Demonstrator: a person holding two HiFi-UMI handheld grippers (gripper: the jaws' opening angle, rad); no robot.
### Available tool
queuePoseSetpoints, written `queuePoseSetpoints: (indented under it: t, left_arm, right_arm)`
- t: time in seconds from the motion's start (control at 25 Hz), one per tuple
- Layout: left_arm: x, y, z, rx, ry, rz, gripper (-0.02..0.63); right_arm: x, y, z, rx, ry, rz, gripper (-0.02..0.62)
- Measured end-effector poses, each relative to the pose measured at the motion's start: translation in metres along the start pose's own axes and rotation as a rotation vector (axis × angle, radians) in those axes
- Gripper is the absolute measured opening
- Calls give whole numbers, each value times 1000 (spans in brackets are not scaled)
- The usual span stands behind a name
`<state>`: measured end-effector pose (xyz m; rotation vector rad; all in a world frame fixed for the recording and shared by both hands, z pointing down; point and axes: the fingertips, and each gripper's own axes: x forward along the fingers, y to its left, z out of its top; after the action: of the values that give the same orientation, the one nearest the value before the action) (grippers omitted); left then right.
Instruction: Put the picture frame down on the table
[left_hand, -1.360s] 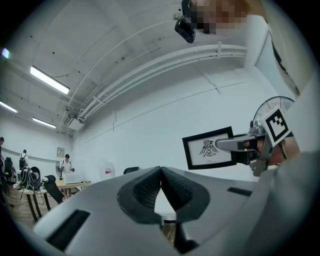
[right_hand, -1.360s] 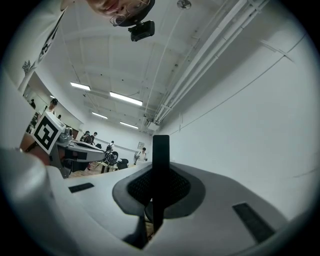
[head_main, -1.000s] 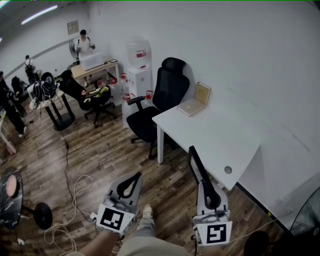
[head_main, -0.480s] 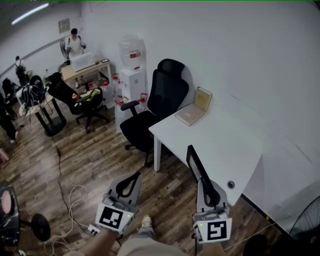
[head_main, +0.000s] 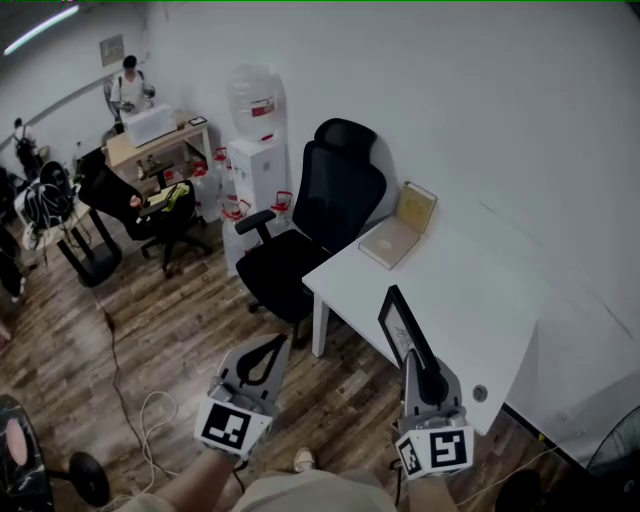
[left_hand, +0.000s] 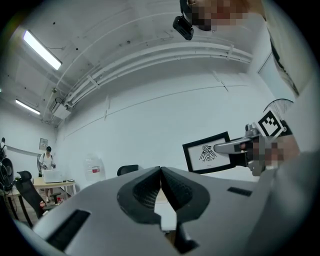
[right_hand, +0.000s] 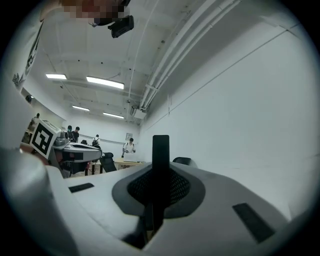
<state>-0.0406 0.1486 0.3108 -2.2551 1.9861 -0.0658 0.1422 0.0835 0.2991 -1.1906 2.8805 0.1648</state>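
A white desk (head_main: 480, 290) stands against the wall of an office with a wood floor, and a black office chair (head_main: 325, 210) sits at its end. The picture frame (head_main: 402, 325) is held in the air by the desk's near edge, upright, with its lower border pinched in the right tongs (head_main: 418, 368). The left tongs (head_main: 270, 350) are pressed together on nothing, out over the floor. The frame looks thin, stiff and light, and its face is likely glazed and breakable. The black border is the sound place to grip, though so narrow a pinch may let it swivel.
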Motion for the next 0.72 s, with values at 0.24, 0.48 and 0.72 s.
queuePoseSetpoints:
  t: [0.24,0.48,0.72]
  left_arm:
    - [27,37,-21,-28,5,-1,21]
    - [55,58,-45,-50,26,-3,21]
    - [92,70,-71,-54,63,-17,21]
  right_arm:
    - [38,-6,-29,59,54,-23,32]
    - [74,-21,-58,144,113,-22,31]
    - [115,-48,-98,256,171,-34,31]
